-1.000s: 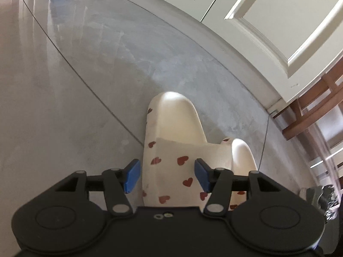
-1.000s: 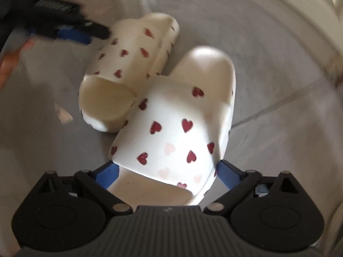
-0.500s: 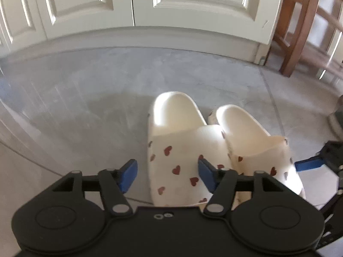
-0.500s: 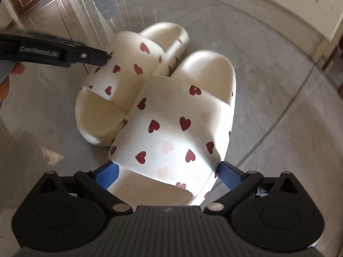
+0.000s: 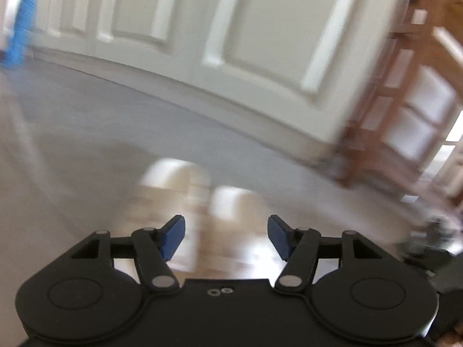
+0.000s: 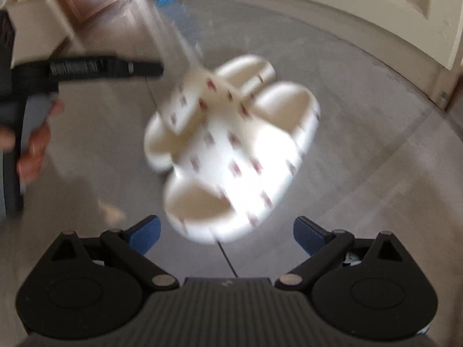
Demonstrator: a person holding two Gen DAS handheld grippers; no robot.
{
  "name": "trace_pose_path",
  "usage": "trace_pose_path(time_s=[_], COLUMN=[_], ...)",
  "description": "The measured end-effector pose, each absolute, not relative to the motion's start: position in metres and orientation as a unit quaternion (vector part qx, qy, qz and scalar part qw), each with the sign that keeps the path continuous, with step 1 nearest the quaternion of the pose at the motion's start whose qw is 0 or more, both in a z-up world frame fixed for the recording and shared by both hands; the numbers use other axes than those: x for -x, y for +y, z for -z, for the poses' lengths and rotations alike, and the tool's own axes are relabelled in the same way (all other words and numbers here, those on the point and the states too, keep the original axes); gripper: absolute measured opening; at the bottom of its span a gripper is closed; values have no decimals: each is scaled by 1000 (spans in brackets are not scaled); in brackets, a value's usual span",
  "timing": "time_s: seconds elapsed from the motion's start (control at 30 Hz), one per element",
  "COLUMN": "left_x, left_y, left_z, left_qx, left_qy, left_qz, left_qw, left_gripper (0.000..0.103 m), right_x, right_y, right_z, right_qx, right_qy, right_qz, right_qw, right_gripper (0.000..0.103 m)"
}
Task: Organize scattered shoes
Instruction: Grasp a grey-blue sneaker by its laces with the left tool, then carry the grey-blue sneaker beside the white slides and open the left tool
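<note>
**Slippers side by side on the floor, both tools free**

Slippers (image 6: 231, 147), cream with small red hearts, lie together on the grey floor (image 6: 361, 159), near the white panelled doors (image 6: 376, 8). They touch along their inner sides, and their long axes run almost parallel, toes towards the doors and heels towards me. The picture is blurred, so I cannot tell if the heels are exactly level.

My right gripper (image 6: 227, 231) hangs just behind the heel of the nearer slipper, its jaws spread wide and holding nothing. My left gripper (image 5: 225, 234) is also wide and empty; from its view the pair (image 5: 202, 202) lies straight ahead and below. In the right view it stands higher and further off, so the right one is nearer. I judge this pair already lies in order.
</note>
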State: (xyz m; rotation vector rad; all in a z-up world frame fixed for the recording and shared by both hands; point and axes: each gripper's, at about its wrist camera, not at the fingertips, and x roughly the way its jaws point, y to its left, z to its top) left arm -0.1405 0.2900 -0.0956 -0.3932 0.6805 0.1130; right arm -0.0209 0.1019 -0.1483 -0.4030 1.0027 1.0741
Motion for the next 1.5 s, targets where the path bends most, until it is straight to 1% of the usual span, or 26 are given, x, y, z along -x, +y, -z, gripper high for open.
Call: trace_pose_path(time_s=[0.03, 0.1, 0.17, 0.23, 0.33, 0.47, 0.53, 0.6, 0.63, 0.67, 0.73, 0.77, 0.8, 0.87, 0.93, 0.97, 1.1, 1.27, 1.5], left_x=[127, 106, 86, 61, 40, 22, 9, -7, -14, -18, -24, -28, -31, -34, -40, -42, -38, 0, 44], left_y=[265, 227, 187, 129, 52, -12, -30, -48, -53, -55, -61, -69, -77, -84, -88, -88, -79, -54, -10], left_z=[97, 100, 103, 104, 104, 109, 115, 127, 133, 135, 143, 146, 149, 152, 158, 160, 157, 147, 137], left_qx=[193, 183, 168, 130, 37, -54, -75, -102, -112, -109, -110, -124, -137, -151, -134, -121, -99, -128, -158], left_qy=[337, 343, 353, 363, 357, 342, 351, 366, 376, 384, 397, 399, 400, 401, 407, 412, 429, 444, 463], left_qz=[-4, 61, 130, 224, 318, 371, 383, 386, 388, 393, 403, 403, 401, 395, 387, 387, 423, 462, 462], left_qw=[922, 919, 911, 895, 878, 862, 851, 841, 834, 829, 817, 814, 813, 813, 816, 816, 792, 757, 740], left_gripper=[63, 63, 63, 63, 63, 63, 62, 60, 59, 54, 40, 29, 22, 21, 11, 2, 0, 0, 1], right_x=[13, 4, -15, -24, -47, -46, -37, -26, -18, -10, -2, 3, 7, 9, 12, 13, 18, 12, 8], right_y=[67, 31, -37, -79, -164, -229, -258, -270, -276, -280, -285, -287, -290, -293, -297, -298, -305, -301, -271], right_z=[139, 127, 101, 84, 59, 48, 46, 50, 54, 58, 60, 62, 63, 64, 64, 65, 66, 68, 70], right_qx=[187, 183, 156, 129, 65, 16, 5, 6, 10, 15, 22, 27, 31, 25, 19, 16, 3, -15, 6], right_qy=[450, 443, 429, 420, 401, 392, 390, 396, 401, 406, 409, 411, 413, 414, 415, 415, 417, 429, 432], right_qz=[-474, -457, -411, -377, -278, -215, -191, -186, -187, -192, -198, -202, -206, -208, -210, -211, -214, -210, -236], right_qw=[733, 749, 789, 815, 871, 894, 901, 899, 897, 893, 891, 889, 887, 886, 885, 885, 883, 879, 871], right_gripper=[100, 100, 100, 100, 100, 100, 100, 100, 100, 100, 100, 100, 100, 100, 100, 100, 100, 100, 100])
